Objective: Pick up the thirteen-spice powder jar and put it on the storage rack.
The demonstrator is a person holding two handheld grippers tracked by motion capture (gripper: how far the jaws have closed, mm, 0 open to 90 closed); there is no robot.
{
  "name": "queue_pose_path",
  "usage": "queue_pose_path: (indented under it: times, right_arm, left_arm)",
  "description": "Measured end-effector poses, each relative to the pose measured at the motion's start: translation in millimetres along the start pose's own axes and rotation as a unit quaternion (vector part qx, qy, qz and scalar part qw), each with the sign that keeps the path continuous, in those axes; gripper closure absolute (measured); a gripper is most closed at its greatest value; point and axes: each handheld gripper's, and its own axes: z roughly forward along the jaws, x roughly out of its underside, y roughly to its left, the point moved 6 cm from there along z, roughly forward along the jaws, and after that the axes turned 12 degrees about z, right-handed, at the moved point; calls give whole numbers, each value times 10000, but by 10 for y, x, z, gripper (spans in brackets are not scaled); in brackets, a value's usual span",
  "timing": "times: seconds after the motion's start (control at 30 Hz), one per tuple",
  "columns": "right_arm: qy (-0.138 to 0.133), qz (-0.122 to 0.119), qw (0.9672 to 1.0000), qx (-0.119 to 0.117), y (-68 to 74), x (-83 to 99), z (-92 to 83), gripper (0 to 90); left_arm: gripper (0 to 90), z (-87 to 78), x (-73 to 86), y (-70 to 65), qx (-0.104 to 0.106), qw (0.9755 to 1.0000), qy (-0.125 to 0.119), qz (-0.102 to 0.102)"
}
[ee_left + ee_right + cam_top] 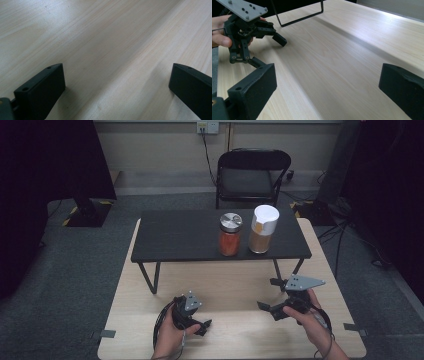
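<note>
Both matte black tongs, the left tongs (192, 320) and right tongs (268, 296), are held with blocky jaws spread apart over the pale, fine-grained wooden table (235, 292). On a flat black wire-legged riser (180, 236), a steel-capped glass jar (230, 234) is set beside a white-lidded cylindrical jar (262, 229).

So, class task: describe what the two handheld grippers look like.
Both the left gripper and the right gripper are black, angular frames with two blocky black jaws showing screw holes. Each carries a grey three-cornered plate with dark screws on top, and a black cable trails from each. No sleeves are visible.
</note>
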Motion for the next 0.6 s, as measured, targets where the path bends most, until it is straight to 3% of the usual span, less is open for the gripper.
queue_pose_path:
  times: [0.6]
  right_arm:
    - [176, 65, 9998, 108, -60, 169, 17, 6]
  left_arm:
    - [0, 0, 0, 0, 0, 10000, 0, 0]
